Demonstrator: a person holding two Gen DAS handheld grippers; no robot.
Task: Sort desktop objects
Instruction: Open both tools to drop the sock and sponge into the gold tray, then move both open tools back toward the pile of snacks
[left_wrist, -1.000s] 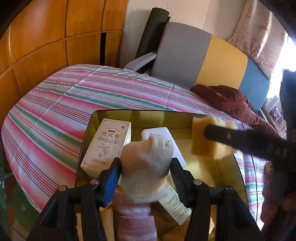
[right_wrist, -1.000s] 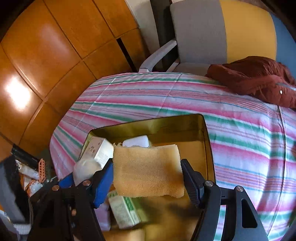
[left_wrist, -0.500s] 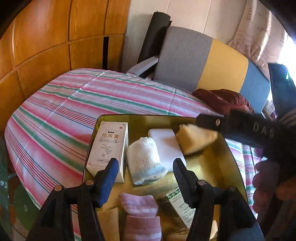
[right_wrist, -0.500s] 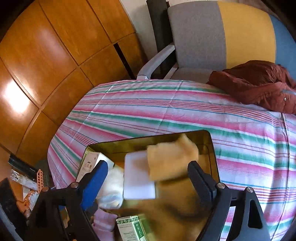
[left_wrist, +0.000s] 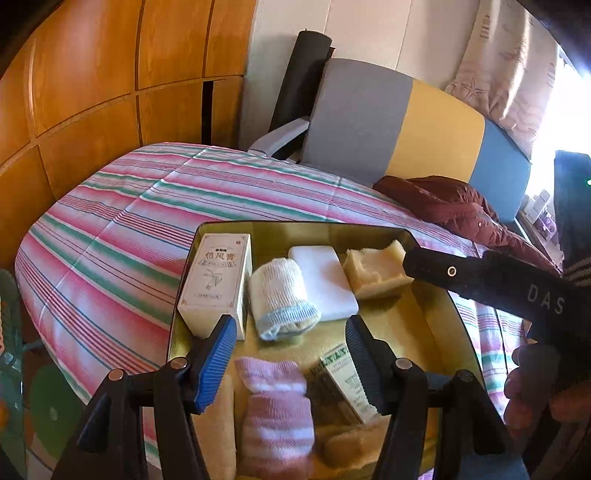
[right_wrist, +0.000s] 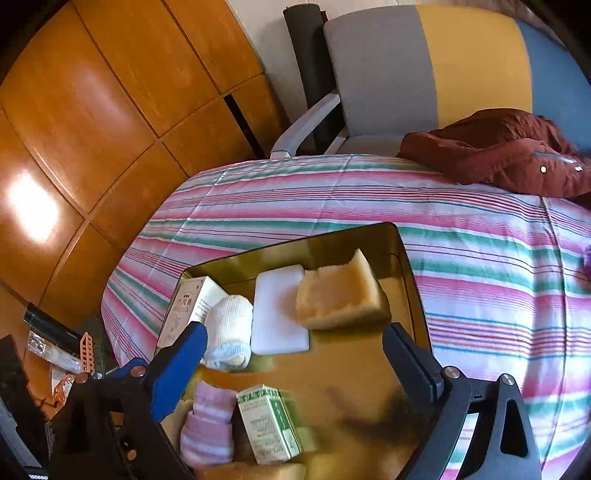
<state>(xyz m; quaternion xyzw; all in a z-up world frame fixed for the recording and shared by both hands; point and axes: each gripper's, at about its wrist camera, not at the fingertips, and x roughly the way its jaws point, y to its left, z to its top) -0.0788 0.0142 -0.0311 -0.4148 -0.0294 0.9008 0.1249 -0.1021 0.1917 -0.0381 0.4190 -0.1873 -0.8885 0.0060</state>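
- Both grippers have let go: the yellow sponge (right_wrist: 341, 295), pinched a second ago, now lies in the gold tin (right_wrist: 404, 254), overlapping the white block (right_wrist: 277, 314); the white sock (left_wrist: 280, 299) rests beside the cream box (left_wrist: 216, 280).
- Right gripper (right_wrist: 291, 358) has just been opening, jaws wide and empty; left gripper (left_wrist: 290, 349) half spread, also empty.
- Risk: a withdrawing finger could snag the sponge's raised corner.
- The pink sock (left_wrist: 275, 410) and green box (right_wrist: 267, 424) crowd the near end, easily knocked.

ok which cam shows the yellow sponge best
The right wrist view: the yellow sponge lies whole and unblocked in the gold tray, overlapping the white block. In the left wrist view the right gripper's arm covers the yellow sponge's right end.
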